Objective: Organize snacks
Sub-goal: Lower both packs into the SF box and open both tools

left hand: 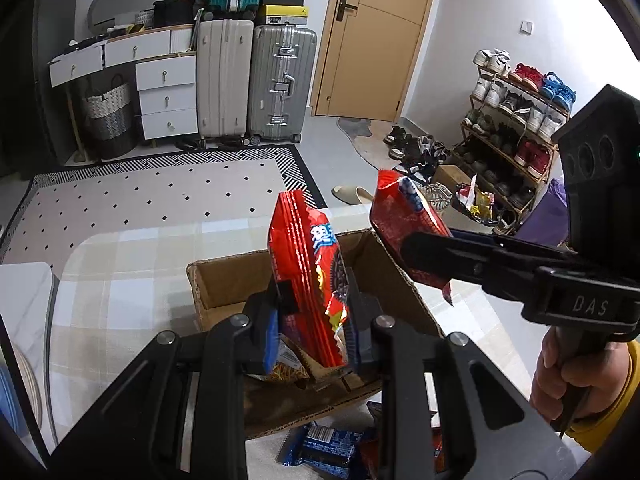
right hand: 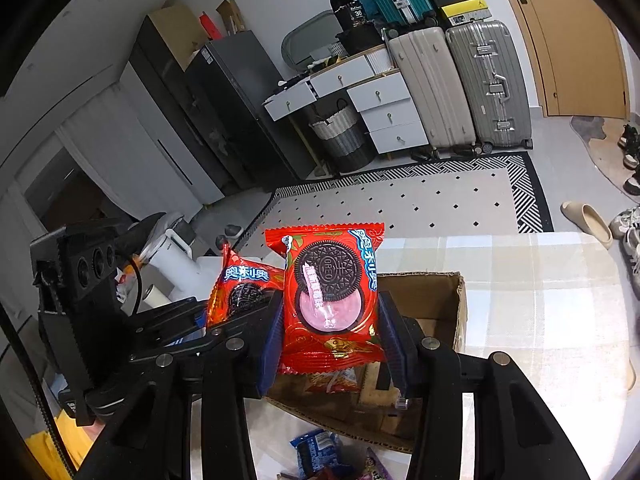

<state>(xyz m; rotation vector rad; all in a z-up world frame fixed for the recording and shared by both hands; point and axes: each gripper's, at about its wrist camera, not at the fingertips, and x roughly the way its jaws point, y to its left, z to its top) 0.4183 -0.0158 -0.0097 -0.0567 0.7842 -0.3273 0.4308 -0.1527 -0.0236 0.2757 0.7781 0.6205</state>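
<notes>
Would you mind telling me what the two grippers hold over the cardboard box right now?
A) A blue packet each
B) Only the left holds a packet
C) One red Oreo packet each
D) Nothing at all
C: the left gripper and the right gripper each clamp a red Oreo packet above the box.

A home entryway: ahead of the jaws stand suitcases (left hand: 256,84), a wooden door (left hand: 372,36), a drawer chest (left hand: 166,94); right, a loaded shoe rack (left hand: 516,120).

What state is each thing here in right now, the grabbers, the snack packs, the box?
Left gripper: shut on a red Oreo pack, held above the box.
Right gripper: shut on another red Oreo pack, upright.
Cardboard box: open, some snacks inside.
Blue snack pack: lying on the table, outside the box.
</notes>
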